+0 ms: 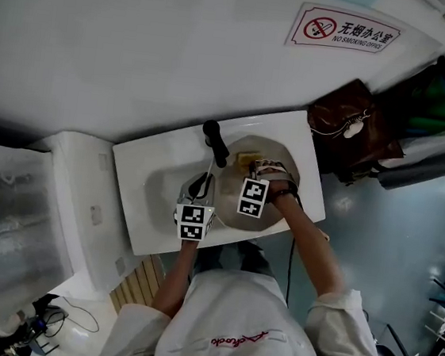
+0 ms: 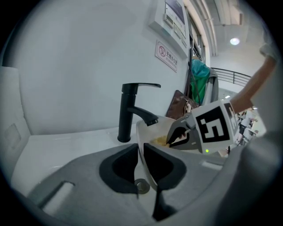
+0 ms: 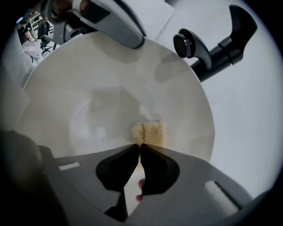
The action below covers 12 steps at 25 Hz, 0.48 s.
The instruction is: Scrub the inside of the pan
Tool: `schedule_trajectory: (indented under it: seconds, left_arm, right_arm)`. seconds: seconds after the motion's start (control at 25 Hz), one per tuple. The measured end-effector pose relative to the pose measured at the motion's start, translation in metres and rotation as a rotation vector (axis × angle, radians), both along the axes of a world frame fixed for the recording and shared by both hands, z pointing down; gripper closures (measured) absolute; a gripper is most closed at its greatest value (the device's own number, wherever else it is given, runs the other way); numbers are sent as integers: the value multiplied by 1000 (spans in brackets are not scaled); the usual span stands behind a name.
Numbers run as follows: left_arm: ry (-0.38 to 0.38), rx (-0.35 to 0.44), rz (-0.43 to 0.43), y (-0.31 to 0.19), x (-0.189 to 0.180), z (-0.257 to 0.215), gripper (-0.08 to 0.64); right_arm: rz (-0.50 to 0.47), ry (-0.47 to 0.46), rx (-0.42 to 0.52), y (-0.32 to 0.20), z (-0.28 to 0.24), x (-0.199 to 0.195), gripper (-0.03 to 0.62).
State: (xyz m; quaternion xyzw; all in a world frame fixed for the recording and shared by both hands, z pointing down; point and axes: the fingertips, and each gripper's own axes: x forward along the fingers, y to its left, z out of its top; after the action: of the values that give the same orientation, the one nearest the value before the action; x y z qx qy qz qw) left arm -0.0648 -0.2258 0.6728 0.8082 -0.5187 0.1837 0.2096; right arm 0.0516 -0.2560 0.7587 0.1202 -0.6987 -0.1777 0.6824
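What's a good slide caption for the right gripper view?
Right gripper presses a yellow sponge against the inside of the pale round pan, near a black faucet.

**Clearances around the sink.** A black metal tap overhung the rear rim of the tilted cream round pan, closing the approach from the white wall. The left claw was clamped on the pan's rim and obstructed that edge. The right claw, pinching a yellow sponge, occupied the bowl's lower part. Bare pan surface lay open above and left of the sponge. The white sink basin was open left of the pan. A brown bag bounded the right side.
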Motion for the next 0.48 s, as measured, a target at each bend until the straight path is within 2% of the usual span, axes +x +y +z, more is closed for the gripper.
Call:
schedule_trajectory:
  seconds: [0.24, 0.48]
  left_arm:
    - [0, -3, 7, 1, 0, 1, 518]
    - [1, -2, 8, 0, 0, 0, 518]
  right_arm:
    - [53, 13, -18, -10, 11, 8, 568]
    - [66, 23, -32, -10, 14, 15, 568]
